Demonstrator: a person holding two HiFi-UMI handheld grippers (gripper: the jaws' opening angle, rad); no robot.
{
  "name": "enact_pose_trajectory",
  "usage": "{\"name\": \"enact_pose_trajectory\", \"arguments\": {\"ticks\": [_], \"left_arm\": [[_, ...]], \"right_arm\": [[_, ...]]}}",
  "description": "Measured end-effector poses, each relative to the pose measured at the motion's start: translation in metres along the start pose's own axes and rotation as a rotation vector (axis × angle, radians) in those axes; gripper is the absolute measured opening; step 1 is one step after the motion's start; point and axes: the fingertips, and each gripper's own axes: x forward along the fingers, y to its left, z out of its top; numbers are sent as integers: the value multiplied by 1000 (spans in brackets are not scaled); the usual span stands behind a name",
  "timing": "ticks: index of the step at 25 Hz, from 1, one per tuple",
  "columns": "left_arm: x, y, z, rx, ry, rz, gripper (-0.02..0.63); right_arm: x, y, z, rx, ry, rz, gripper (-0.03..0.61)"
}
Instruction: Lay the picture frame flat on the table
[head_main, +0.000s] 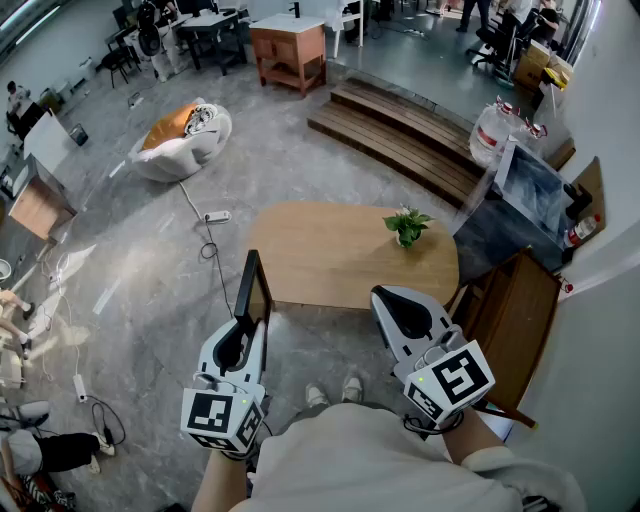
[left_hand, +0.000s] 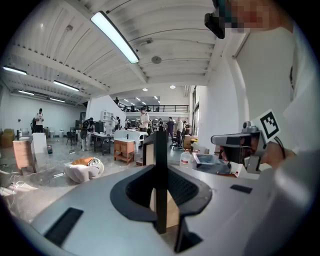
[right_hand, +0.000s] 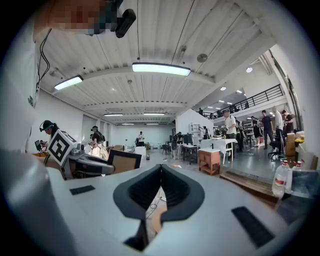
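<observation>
A picture frame (head_main: 254, 290) with a black rim and a brown back stands upright and edge-on in my left gripper (head_main: 253, 320), which is shut on its lower edge, over the floor just off the near left corner of the oval wooden table (head_main: 330, 262). In the left gripper view the frame's (left_hand: 160, 165) black edge runs straight up between the jaws. My right gripper (head_main: 392, 300) hovers at the table's near right edge, shut, with nothing in it (right_hand: 160, 168). The right gripper view shows the frame (right_hand: 123, 161) off to its left.
A small potted plant (head_main: 406, 226) stands on the table's far right. A dark wooden cabinet (head_main: 515, 320) is close on the right. Wooden steps (head_main: 400, 135) lie beyond the table. A white beanbag (head_main: 182, 140) and a power strip with its cable (head_main: 214, 217) lie on the floor to the left.
</observation>
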Motion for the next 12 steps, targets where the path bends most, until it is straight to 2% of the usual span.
{"name": "enact_pose_trajectory", "arguments": {"ticks": [12], "left_arm": [[15, -7, -5, -14, 9, 0, 67]], "right_arm": [[3, -14, -15, 10, 20, 15, -3]]}}
